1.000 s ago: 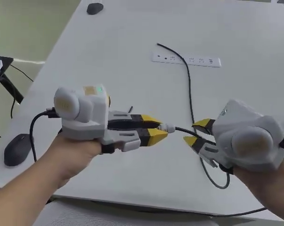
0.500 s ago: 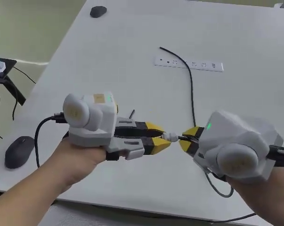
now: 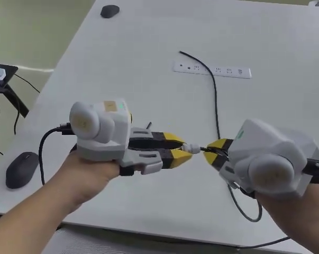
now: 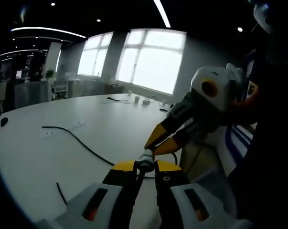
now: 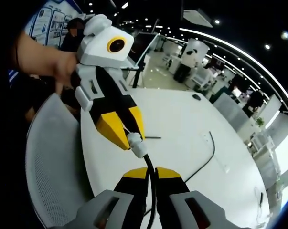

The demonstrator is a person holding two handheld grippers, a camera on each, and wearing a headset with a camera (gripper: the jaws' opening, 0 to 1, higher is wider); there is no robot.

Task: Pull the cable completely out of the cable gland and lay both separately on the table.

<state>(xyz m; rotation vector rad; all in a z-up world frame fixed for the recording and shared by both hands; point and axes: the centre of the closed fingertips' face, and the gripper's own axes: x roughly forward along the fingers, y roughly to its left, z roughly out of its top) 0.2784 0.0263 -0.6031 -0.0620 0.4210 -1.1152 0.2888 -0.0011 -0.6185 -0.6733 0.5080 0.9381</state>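
I see the small white cable gland (image 3: 190,147) held horizontal in mid-air, with the thin black cable (image 3: 215,100) threaded through it and trailing curved across the table (image 3: 122,63).

A white bench (image 3: 148,47) carries a white power strip (image 3: 212,70) toward its far side. A dark mouse (image 3: 110,10) sits near the far left edge, and a second dark mouse (image 3: 21,169) lies at the near left corner. A short black strip (image 3: 147,127) lies on the bench between them. Black stand legs (image 3: 6,87) rise from the green floor beside the bench. In the right gripper view, a grey mesh chair (image 5: 48,171) stands against the bench edge. In the left gripper view, large bright windows (image 4: 148,62) line the far wall.
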